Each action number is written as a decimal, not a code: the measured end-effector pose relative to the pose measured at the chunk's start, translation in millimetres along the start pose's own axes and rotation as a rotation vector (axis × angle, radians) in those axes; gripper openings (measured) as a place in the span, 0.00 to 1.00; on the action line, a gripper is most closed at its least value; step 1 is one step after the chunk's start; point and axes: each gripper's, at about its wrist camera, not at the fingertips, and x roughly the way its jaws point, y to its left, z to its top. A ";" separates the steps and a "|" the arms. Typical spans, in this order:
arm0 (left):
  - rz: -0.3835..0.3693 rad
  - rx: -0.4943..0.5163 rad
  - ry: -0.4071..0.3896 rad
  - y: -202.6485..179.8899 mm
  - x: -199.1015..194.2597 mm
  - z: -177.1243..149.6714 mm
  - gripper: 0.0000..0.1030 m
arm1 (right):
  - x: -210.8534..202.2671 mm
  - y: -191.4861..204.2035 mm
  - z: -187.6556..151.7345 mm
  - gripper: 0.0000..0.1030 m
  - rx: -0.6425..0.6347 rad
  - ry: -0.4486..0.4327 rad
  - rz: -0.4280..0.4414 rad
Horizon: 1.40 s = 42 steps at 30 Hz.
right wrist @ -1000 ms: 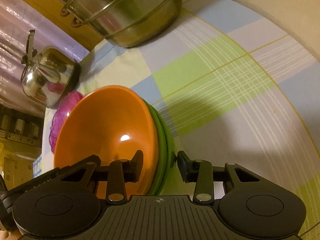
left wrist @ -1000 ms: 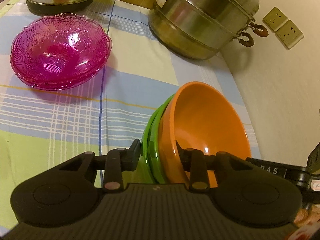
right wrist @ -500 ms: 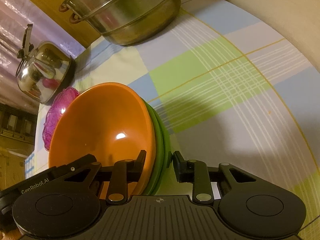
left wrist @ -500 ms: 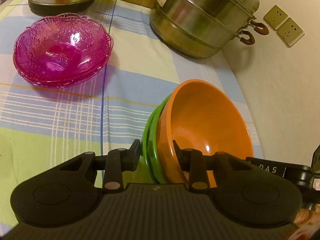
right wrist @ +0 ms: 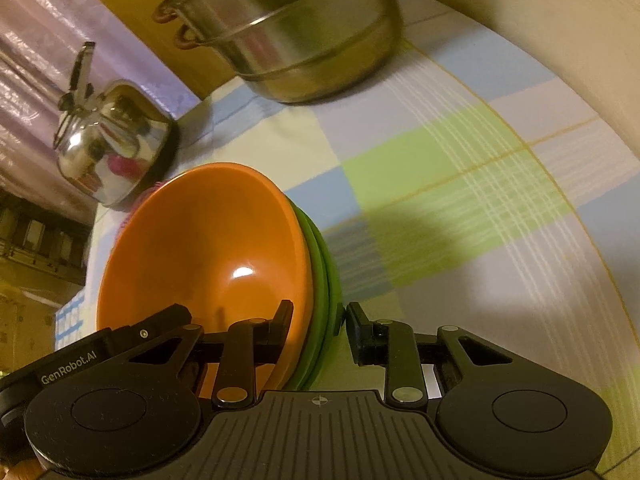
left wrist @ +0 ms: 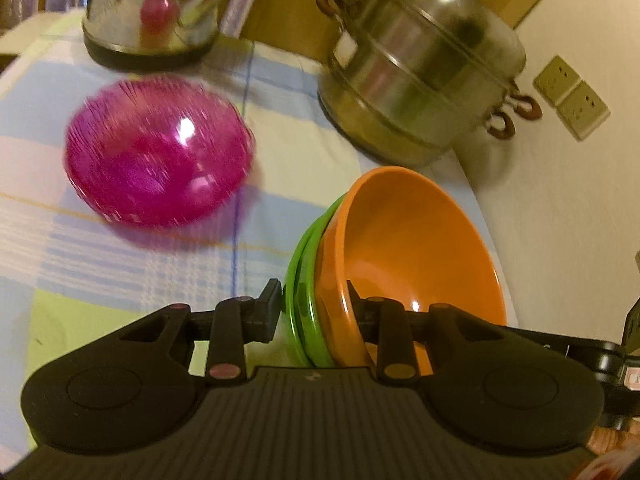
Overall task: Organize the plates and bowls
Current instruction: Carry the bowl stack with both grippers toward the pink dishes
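Over the last second the nested stack, orange bowl inside the green bowls, has been carried up and away from the checked cloth on the desk; in the right wrist view it now shows a wider shadow on the cloth beside it. The pink glass bowls have slid nearer the middle of the left wrist view and are now smeared with motion blur, so their exact spot is hard to fix. The steel steamer pot and the kettle sit lower and fuller in view than before. In the right wrist view the orange bowl now covers nearly all of the pink bowls.
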 end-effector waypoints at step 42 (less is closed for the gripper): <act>0.196 -0.187 -0.154 127.8 10.1 103.9 0.25 | 140.6 155.5 68.2 0.26 -0.209 0.053 0.129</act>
